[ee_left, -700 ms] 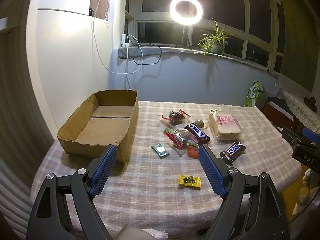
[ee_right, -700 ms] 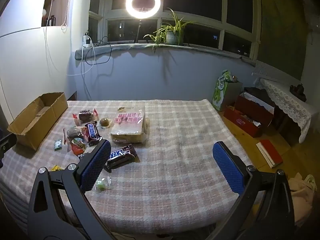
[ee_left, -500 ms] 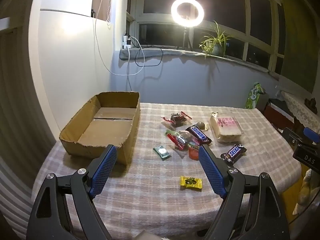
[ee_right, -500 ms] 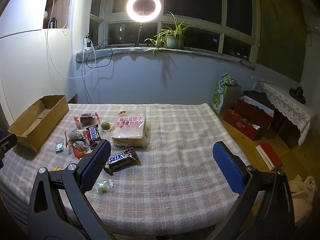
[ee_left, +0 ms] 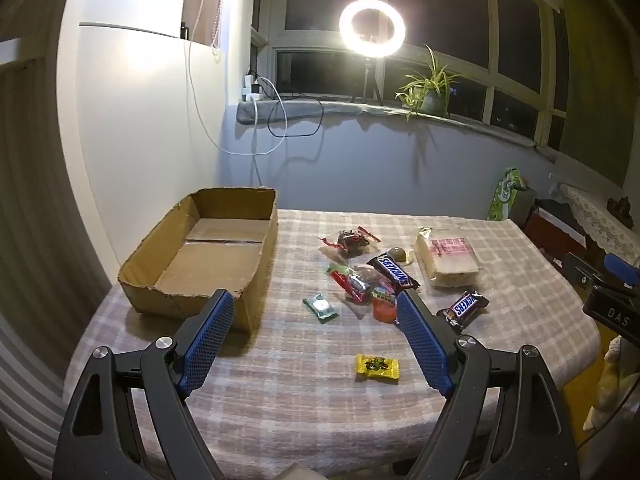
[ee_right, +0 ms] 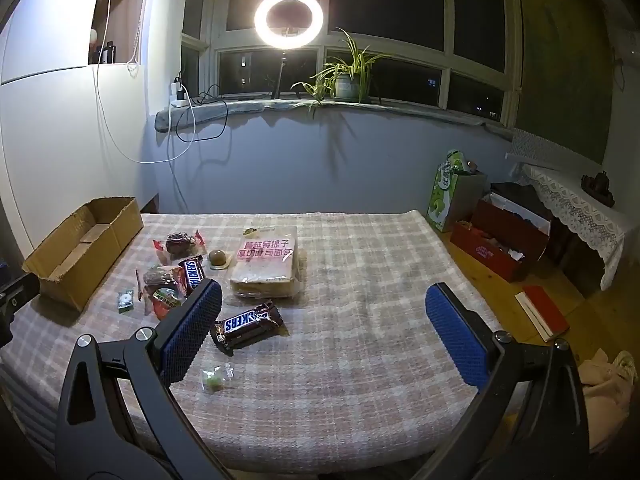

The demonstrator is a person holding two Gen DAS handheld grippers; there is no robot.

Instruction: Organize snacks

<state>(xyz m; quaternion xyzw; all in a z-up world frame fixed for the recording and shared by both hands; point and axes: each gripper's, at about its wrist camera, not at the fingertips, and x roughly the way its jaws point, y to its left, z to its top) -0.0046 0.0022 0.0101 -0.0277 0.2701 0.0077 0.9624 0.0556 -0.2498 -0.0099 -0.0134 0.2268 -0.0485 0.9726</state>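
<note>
looks like someone's home, probably a glassed-in balcony room at night. a potted spider plant (ee_right: 352, 76) sits on the windowsill (ee_right: 360, 106) under dark window panes, next to chargers with cables (ee_left: 256, 92) hanging down the wall. a ring light (ee_right: 289, 20) on a stand lights it all. the surface has a checked cloth (ee_right: 360, 280) over it, and off to the side there's a lace-covered shelf (ee_right: 576, 200), a green bag (ee_right: 448, 192) and a red box (ee_right: 500, 248) on a wooden floor.
</note>
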